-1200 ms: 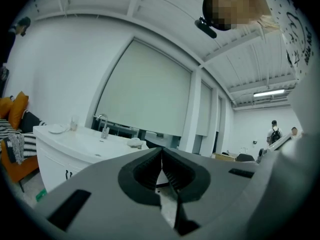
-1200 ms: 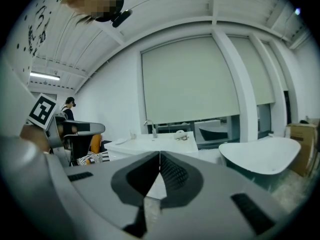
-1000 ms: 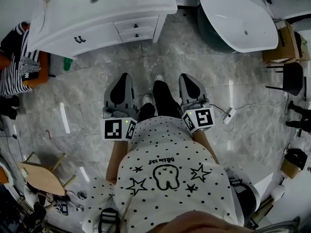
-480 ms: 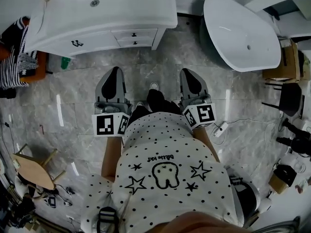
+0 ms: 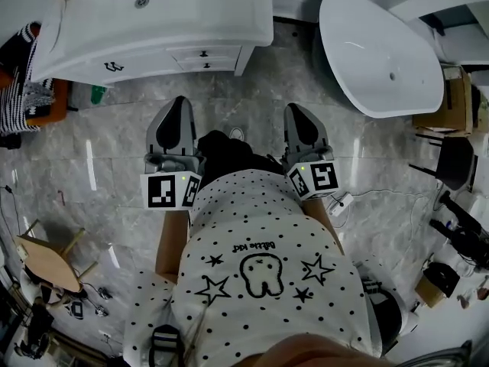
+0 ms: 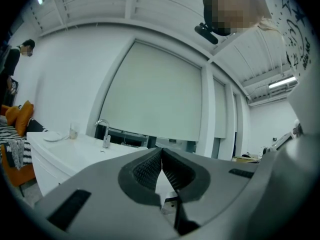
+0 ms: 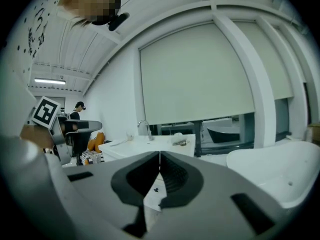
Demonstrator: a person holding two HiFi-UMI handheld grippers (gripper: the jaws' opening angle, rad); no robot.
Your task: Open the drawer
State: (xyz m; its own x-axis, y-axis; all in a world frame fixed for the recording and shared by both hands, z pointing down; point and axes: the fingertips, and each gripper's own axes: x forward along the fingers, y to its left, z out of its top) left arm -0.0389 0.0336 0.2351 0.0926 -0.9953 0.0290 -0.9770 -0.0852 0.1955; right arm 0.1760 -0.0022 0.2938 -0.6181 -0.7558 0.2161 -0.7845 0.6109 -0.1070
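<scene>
The white vanity (image 5: pixel 153 29) stands ahead at the top left of the head view. It has two small drawers (image 5: pixel 203 55) with dark knobs and a wider front with a dark handle (image 5: pixel 113 67). All fronts are closed. My left gripper (image 5: pixel 177 104) and right gripper (image 5: pixel 295 110) are held side by side over the grey floor, short of the vanity and touching nothing. The left gripper (image 6: pixel 161 151) is shut and empty, facing the vanity top (image 6: pixel 65 151). In the right gripper view, the right gripper (image 7: pixel 159 154) is shut too, with a drawer knob (image 7: pixel 155 189) seen below its tips.
A white bathtub (image 5: pixel 378 44) stands at the upper right. A striped cloth on an orange seat (image 5: pixel 23 90) sits left of the vanity. A wooden stool (image 5: pixel 46 262) is at the lower left, a black chair (image 5: pixel 451 159) and boxes (image 5: pixel 451 90) at the right. A power strip (image 5: pixel 340 203) lies on the floor.
Both grippers have moved forward over the floor toward the vanity as the person steps ahead. The jaws stay shut and empty.
</scene>
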